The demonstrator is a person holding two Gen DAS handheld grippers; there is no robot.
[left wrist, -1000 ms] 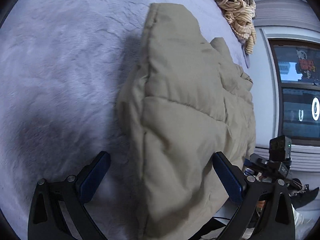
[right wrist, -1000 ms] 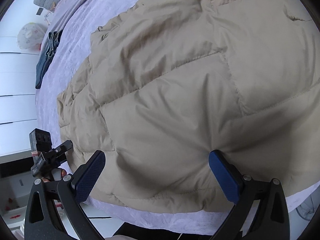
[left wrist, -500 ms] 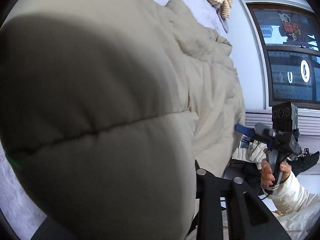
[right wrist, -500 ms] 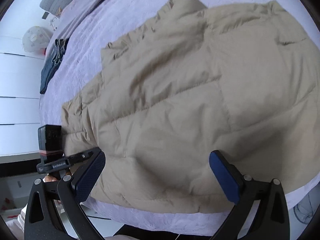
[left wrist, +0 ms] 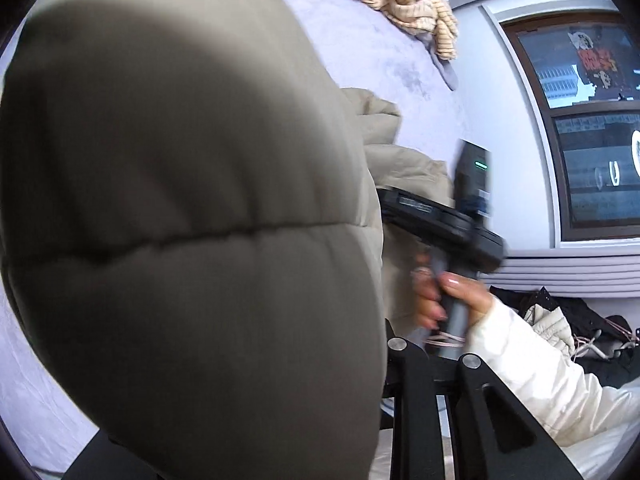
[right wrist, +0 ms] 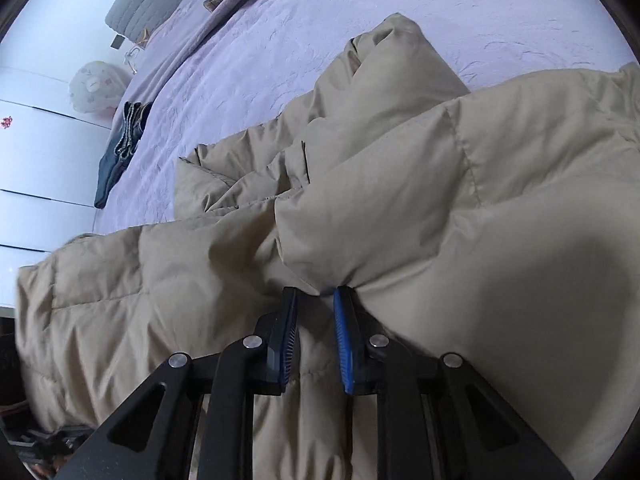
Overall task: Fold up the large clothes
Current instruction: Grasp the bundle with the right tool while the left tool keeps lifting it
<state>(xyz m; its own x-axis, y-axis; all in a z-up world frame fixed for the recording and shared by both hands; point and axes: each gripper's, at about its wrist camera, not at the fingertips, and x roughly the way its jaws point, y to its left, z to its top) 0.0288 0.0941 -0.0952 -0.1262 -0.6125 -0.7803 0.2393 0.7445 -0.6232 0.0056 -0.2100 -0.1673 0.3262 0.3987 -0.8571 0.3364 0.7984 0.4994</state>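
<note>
Beige quilted jacket (right wrist: 400,184) lay spread over the lavender bedspread (right wrist: 320,20), filling the lower half of the right wrist frame. The right gripper (right wrist: 314,296) had its blue pads pinched together on a fold of it at lower centre. In the left wrist frame the jacket bulged across the left, hiding the left gripper's fingertips, so I could not tell their state. Folded jeans (right wrist: 120,148) lay at left.

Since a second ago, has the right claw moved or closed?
Yes. The right claw has closed, pinching a fold of the beige puffer jacket, and pulled back toward the bed's near edge: more lavender bedspread shows beyond the jacket.
</note>
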